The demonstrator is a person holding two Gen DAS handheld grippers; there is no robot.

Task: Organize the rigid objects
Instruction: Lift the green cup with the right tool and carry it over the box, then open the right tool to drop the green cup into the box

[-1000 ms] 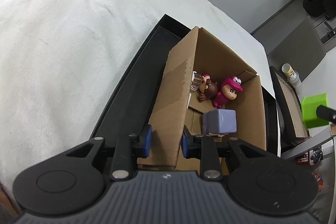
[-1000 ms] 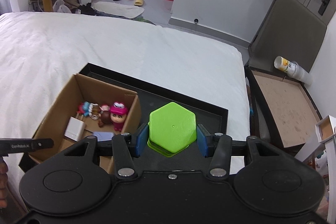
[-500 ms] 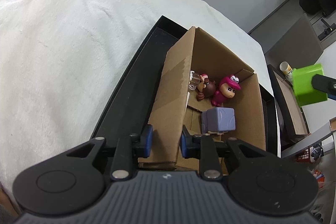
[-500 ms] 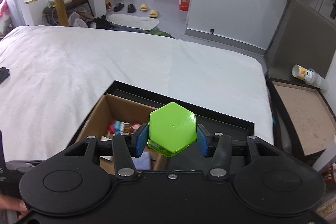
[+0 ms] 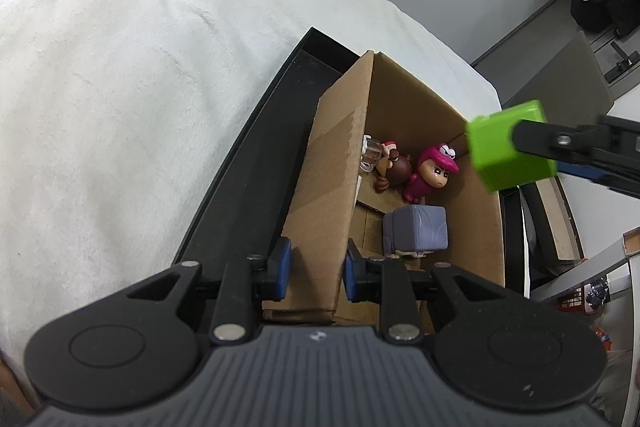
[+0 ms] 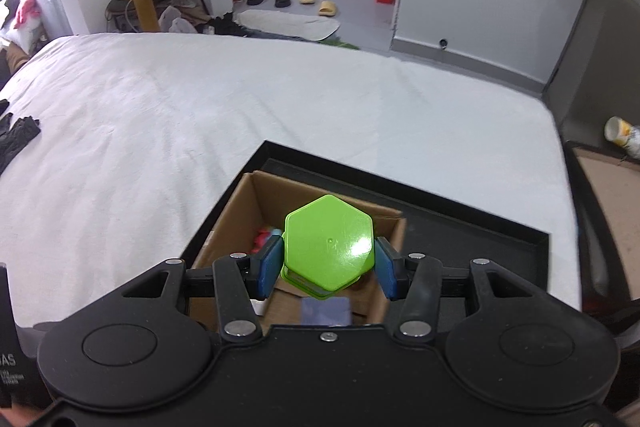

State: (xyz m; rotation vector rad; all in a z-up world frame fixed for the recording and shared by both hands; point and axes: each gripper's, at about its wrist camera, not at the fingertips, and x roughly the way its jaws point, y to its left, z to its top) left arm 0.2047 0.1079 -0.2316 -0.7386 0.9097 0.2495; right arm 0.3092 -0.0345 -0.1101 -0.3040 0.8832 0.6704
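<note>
An open cardboard box (image 5: pixel 332 163) stands in a black tray (image 5: pixel 256 163) on a white bed. Inside lie a pink-capped figurine (image 5: pixel 430 173), a brown figurine (image 5: pixel 396 169), a small clear cup (image 5: pixel 370 153) and a lilac cube toy (image 5: pixel 416 231). My left gripper (image 5: pixel 315 268) is shut on the box's near left wall. My right gripper (image 6: pixel 328 269) is shut on a green hexagonal block (image 6: pixel 330 241) and holds it above the box (image 6: pixel 240 211). The block also shows in the left wrist view (image 5: pixel 508 145), over the box's right rim.
The white bed (image 6: pixel 200 115) spreads left and beyond the tray (image 6: pixel 480 227). A second shallow framed tray (image 6: pixel 604 179) and a paper cup (image 6: pixel 622 135) lie off the bed's right side. Black gloves (image 6: pixel 16 135) lie at the bed's left edge.
My right gripper has carried the green block leftward from over the tray to above the box. The left gripper has kept its hold on the box wall.
</note>
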